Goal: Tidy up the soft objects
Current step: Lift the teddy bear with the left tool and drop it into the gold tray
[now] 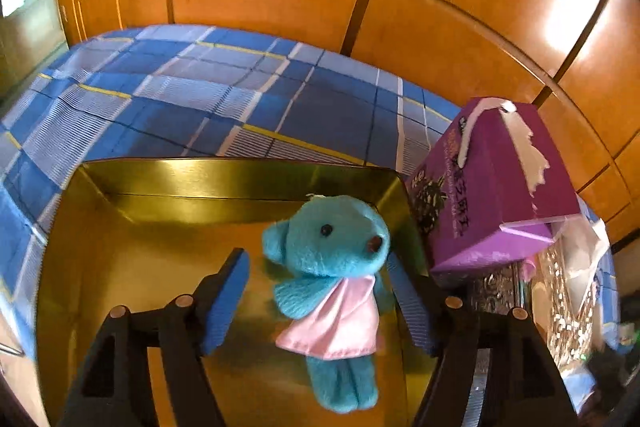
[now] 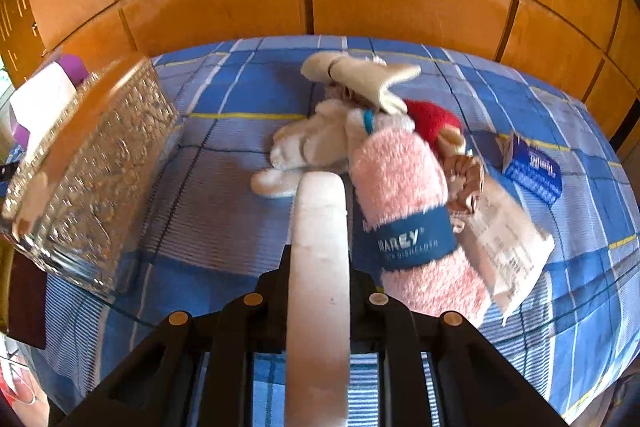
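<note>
- Landmark: gold tin (image 1: 240,183), a shallow rectangular metal container with glossy walls, resting on the blue plaid bedcover (image 1: 192,95).
- Teddy bear (image 1: 332,275): turquoise plush in a pink satin bib, seen over the tin's floor near its right wall; whether it rests there or hangs above cannot be told.
- Left gripper (image 1: 316,303): blue ridged pads spread wide on either side of the bear, neither visibly pressing it.
- Handling, judged: light, compressible, non-fragile; the satin looks slippery, so the furry torso or head offers the surer hold.
- Beside the tin's right wall: purple tissue box (image 1: 492,187), torn on top, above an embossed silver box (image 2: 96,163).
- Right gripper (image 2: 319,227): pale fingers pressed together, holding nothing visible.
- Beyond it, well apart from the tin: rolled pink dishcloth (image 2: 408,203) with blue paper band, white plush toy (image 2: 308,143), fluffy and soft.
</note>
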`<move>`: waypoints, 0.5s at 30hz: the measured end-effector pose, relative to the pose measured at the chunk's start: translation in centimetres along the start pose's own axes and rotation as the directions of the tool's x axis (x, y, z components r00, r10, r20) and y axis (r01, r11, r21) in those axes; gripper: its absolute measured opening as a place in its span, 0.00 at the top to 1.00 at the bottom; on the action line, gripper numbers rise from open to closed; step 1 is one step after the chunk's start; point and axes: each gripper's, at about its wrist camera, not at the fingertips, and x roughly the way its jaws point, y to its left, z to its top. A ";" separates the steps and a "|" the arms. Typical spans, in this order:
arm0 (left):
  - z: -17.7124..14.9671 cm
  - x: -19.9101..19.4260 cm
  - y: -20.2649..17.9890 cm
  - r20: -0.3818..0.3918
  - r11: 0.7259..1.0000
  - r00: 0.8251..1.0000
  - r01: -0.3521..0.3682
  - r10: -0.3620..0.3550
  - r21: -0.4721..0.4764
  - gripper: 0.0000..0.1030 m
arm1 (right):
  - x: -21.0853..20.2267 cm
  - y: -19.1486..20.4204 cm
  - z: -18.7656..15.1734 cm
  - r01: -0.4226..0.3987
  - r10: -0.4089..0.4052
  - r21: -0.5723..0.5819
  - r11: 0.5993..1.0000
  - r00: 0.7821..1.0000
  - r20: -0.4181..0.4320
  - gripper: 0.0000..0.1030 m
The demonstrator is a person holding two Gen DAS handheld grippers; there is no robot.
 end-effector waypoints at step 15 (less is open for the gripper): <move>-6.6 -6.6 1.0 0.097 0.997 0.995 -0.029 0.023 0.067 0.21 | -2.3 2.6 10.7 -0.055 0.057 -0.036 0.998 0.996 0.070 0.84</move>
